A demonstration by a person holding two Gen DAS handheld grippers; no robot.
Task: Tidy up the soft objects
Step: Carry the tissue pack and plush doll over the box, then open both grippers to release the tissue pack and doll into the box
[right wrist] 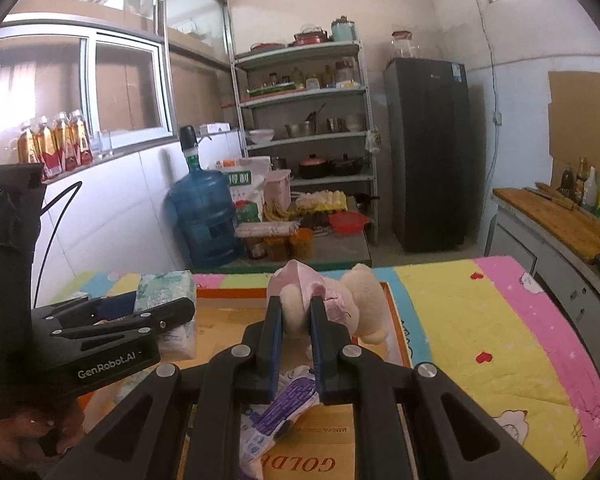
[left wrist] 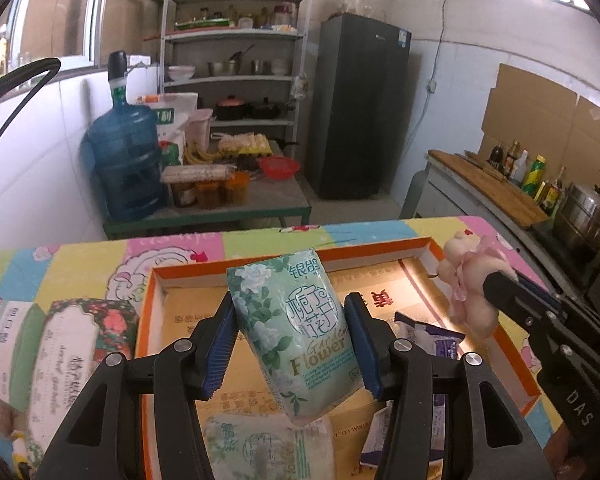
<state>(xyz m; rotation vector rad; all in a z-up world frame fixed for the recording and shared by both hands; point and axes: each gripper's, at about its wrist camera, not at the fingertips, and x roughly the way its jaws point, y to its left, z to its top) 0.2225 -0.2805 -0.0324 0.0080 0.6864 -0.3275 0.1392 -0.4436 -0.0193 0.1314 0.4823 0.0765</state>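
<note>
My left gripper (left wrist: 292, 344) is shut on a green floral tissue pack (left wrist: 296, 332) and holds it above the orange-rimmed cardboard box (left wrist: 236, 268). My right gripper (right wrist: 296, 320) is shut on a cream plush toy with a pink bow (right wrist: 348, 300), held over the box's right side; it also shows in the left wrist view (left wrist: 472, 284). Another green tissue pack (left wrist: 268, 448) and purple-and-white packets (left wrist: 432, 340) lie in the box. The left gripper and its pack show in the right wrist view (right wrist: 168, 292).
The box sits on a table with a colourful patchwork cover (right wrist: 480, 320). Boxed tissue packs (left wrist: 72, 352) lie left of the box. Behind are a low table with a blue water jug (left wrist: 124, 160), shelves (left wrist: 236, 60), a fridge (left wrist: 360, 108) and a counter (left wrist: 492, 188).
</note>
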